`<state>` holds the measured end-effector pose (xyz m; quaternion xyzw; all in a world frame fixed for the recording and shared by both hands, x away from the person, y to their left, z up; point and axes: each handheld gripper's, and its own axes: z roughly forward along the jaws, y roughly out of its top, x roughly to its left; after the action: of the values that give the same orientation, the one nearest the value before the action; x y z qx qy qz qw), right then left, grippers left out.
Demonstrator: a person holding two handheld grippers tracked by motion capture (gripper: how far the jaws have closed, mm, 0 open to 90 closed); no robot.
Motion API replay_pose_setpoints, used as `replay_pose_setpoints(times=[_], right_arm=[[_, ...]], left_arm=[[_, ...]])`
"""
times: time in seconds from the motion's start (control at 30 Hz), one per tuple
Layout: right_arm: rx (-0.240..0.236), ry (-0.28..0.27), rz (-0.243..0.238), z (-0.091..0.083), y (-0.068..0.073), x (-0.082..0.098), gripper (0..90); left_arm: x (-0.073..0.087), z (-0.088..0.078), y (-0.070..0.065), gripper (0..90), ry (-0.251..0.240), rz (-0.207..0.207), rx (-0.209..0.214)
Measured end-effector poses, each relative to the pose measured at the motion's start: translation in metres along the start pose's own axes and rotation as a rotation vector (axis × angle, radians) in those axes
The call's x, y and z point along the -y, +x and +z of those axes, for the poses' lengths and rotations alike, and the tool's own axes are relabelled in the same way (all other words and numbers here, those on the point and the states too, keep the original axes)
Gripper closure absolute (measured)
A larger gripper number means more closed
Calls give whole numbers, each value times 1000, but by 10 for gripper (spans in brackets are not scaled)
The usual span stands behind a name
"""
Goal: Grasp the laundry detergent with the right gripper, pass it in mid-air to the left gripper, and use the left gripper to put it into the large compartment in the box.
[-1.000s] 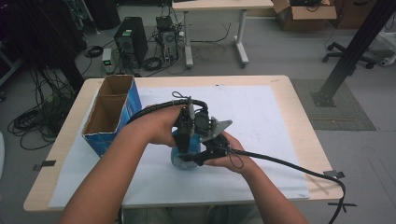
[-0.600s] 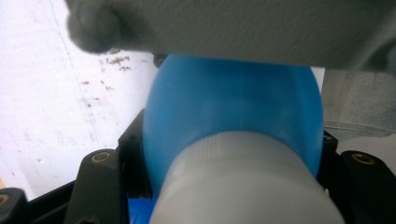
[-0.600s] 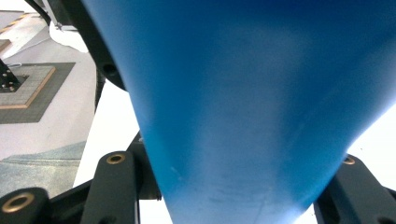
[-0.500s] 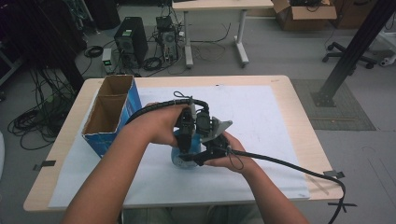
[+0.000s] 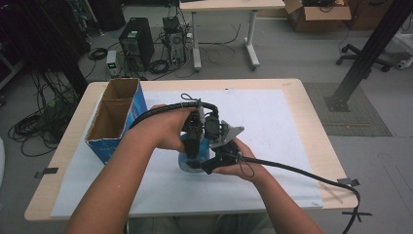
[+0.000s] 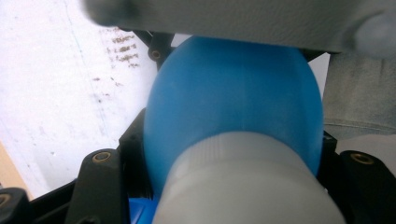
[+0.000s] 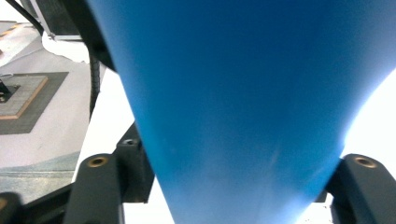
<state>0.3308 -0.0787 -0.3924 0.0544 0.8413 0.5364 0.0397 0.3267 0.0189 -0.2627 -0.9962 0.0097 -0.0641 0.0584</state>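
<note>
Both hand-held grippers clamped on the blue bottle [image 5: 195, 155]: left hand-held gripper [image 5: 194, 146], right hand-held gripper [image 5: 214, 158]; best twisting the white cap [image 6: 247, 186] slowly, steady.

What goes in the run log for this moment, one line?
left gripper: shut on blue bottle, near its white cap | right gripper: shut on blue bottle | cardboard box: open, at table's left

Black fingers [image 6: 100, 186] with brass screws; ribbed black cables [image 5: 302, 171].
</note>
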Motion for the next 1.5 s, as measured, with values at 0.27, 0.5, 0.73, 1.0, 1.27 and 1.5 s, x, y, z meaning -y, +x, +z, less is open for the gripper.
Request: replay_pose_setpoints(times=[0.27, 0.5, 0.73, 1.0, 1.27, 1.5], right_arm=[[20, 0, 41, 1, 0, 3, 228], [9, -28, 65, -2, -2, 1, 113], [26, -13, 103, -4, -5, 1, 4], [46, -10, 105, -7, -6, 0, 3], [74, 8, 105, -12, -6, -1, 2], [39, 1, 64, -28, -8, -1, 1]], left_arm=[[0, 0, 0, 386, 1, 3, -1], [1, -3, 1, 386, -4, 1, -1], [3, -5, 1, 386, -11, -3, -4], [2, -6, 2, 385, -11, 5, 1], [4, -7, 4, 385, -15, -1, 5], [11, -11, 6, 384, -20, -15, 0]])
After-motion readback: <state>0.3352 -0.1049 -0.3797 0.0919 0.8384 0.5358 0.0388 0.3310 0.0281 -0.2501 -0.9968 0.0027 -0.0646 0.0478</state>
